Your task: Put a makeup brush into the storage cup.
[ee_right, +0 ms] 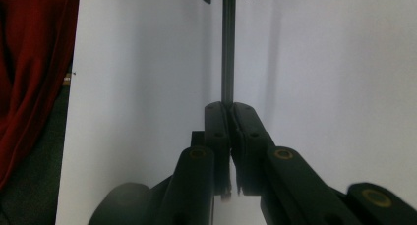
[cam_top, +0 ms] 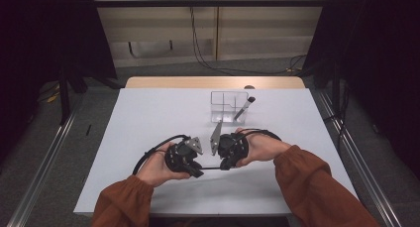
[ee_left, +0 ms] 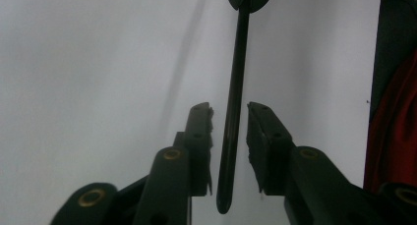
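Black and thin, the rod [ee_left: 231,131] spans between my two tools above the white table [cam_top: 148,118]: my right tool [ee_right: 230,109] is clamped on one end, my left tool [ee_left: 230,109] stands slightly apart around the other.

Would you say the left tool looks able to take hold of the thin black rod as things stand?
Probably yes: the thin black rod already lies between the left tool's jaws, not yet pinched, while the right tool holds its other end.
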Motion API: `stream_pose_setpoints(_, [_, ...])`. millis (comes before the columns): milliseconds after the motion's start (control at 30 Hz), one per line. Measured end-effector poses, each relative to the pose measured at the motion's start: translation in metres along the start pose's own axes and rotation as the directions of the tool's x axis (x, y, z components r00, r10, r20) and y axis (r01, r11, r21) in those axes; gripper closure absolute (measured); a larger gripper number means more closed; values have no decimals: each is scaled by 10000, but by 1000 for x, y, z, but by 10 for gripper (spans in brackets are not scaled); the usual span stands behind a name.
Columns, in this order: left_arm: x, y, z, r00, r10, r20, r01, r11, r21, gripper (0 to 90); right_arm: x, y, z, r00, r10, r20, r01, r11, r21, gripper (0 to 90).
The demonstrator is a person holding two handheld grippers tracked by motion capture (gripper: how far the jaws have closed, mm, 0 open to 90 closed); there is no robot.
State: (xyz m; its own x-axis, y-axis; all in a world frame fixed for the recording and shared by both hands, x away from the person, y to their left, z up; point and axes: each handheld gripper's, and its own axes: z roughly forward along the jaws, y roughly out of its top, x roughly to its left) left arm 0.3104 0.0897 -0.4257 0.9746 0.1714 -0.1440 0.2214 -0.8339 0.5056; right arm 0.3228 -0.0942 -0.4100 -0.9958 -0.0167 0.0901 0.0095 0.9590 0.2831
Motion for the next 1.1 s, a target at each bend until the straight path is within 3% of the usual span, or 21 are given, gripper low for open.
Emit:
stream_pose_setpoints(267, [0,0,2,10000,69,-7,-69,10000,-55,796,-1,-2,2,9999,-100,-13,100,9999,25,863])
stream_pose_setpoints(467, [-1,0,2,9997,5,252,-5,10000,-17,843,0,-1,4,9998,-198,-15,198,9998,21,859])
stream_pose_setpoints(700, [-2,-1,0,9994,222,277,-217,9996,-184,854,-2,-4,4,10000,-38,-79,36,9997,-233,847])
stream_pose_setpoints(833, [-2,-1,0,9995,131,279,-124,9996,-259,855,-2,-5,3,10000,59,-13,-59,9995,-317,839])
stream_pose_setpoints(1100, [0,-2,-3,9997,108,202,-101,9992,-377,855,-4,-7,3,9997,251,2,-250,9987,-451,681])
